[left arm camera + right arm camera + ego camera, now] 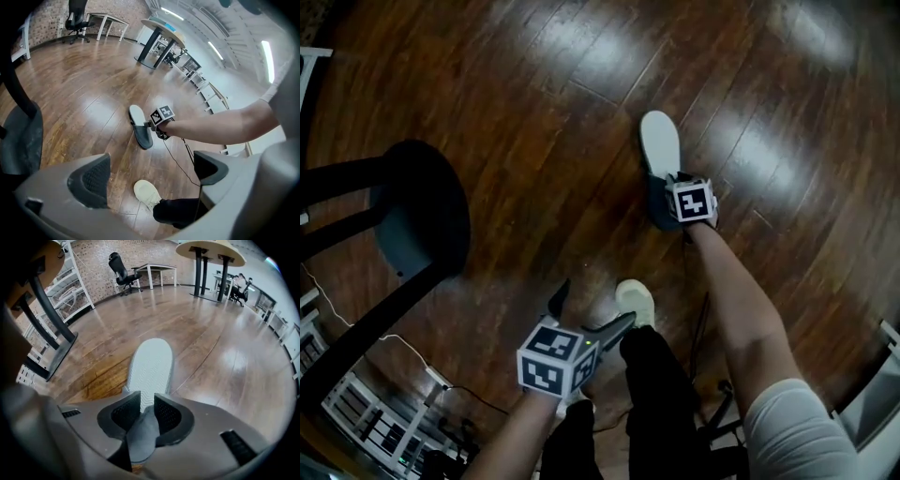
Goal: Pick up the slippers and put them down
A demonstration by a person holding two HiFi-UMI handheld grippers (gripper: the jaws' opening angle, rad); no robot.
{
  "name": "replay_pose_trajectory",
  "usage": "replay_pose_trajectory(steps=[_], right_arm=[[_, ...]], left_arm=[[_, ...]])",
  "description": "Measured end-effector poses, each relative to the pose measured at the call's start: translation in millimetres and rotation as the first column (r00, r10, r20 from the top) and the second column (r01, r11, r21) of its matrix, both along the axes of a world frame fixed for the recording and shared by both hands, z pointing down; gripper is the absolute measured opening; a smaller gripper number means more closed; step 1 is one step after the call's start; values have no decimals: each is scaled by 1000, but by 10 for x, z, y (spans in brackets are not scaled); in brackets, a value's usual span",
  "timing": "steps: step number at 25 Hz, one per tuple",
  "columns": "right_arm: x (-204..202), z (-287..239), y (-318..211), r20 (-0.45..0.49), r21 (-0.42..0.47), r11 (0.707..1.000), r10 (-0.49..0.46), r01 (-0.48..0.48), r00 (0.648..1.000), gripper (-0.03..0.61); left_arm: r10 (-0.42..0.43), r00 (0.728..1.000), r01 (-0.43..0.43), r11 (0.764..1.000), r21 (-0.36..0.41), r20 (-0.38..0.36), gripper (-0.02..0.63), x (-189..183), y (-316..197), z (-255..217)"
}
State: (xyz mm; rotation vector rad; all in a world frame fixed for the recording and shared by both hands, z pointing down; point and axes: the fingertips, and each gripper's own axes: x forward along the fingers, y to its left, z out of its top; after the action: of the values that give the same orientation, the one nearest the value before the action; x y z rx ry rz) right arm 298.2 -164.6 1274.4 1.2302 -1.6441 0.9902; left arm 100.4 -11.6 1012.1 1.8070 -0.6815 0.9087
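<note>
One slipper (pixel 660 142), with a pale footbed and a dark strap, lies lengthwise on the wooden floor right of centre. My right gripper (pixel 675 208) is at its near end, and the right gripper view shows its jaws shut on the dark strap (pixel 143 427), with the pale slipper (pixel 151 365) stretching away ahead. I cannot tell whether the slipper rests on the floor or is just off it. My left gripper (pixel 592 311) hovers low near the person's feet, jaws wide open and holding nothing. From the left gripper (pixel 150 173) view, the slipper (pixel 139 125) lies well ahead.
A black stool (pixel 420 217) with long legs stands at the left. The person's pale shoe (pixel 636 302) is planted just beyond my left gripper. A white cable (pixel 403 345) and white racks (pixel 366 417) are at the lower left. Tables and office chairs stand far off.
</note>
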Motion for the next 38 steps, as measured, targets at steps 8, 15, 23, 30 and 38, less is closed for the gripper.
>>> replay_pose_trajectory(steps=[8, 15, 23, 30, 38], right_arm=[[-403, -1228, 401, 185, 58, 996, -72, 62, 980, 225], [-1246, -6217, 1541, 358, 246, 934, -335, 258, 872, 250], [-3934, -9759, 3022, 308, 559, 637, -753, 530, 581, 166], [-5270, -10502, 4542, 184, 589, 519, -832, 619, 523, 95], [-5525, -10691, 5100, 95, 631, 464, -842, 622, 531, 63]], left_arm=[[-8, 1000, 7, 1000, -27, -26, 555, 38, 228, -684], [-148, 988, 147, 989, 25, 41, 555, -1059, 1128, -3808], [-631, 775, 587, 705, 398, -26, 555, -3673, 2750, -6548], [-826, 556, 765, 467, 444, -89, 555, -5104, 5073, -7033], [-826, 552, 758, 441, 481, -113, 555, -5390, 5645, -7067]])
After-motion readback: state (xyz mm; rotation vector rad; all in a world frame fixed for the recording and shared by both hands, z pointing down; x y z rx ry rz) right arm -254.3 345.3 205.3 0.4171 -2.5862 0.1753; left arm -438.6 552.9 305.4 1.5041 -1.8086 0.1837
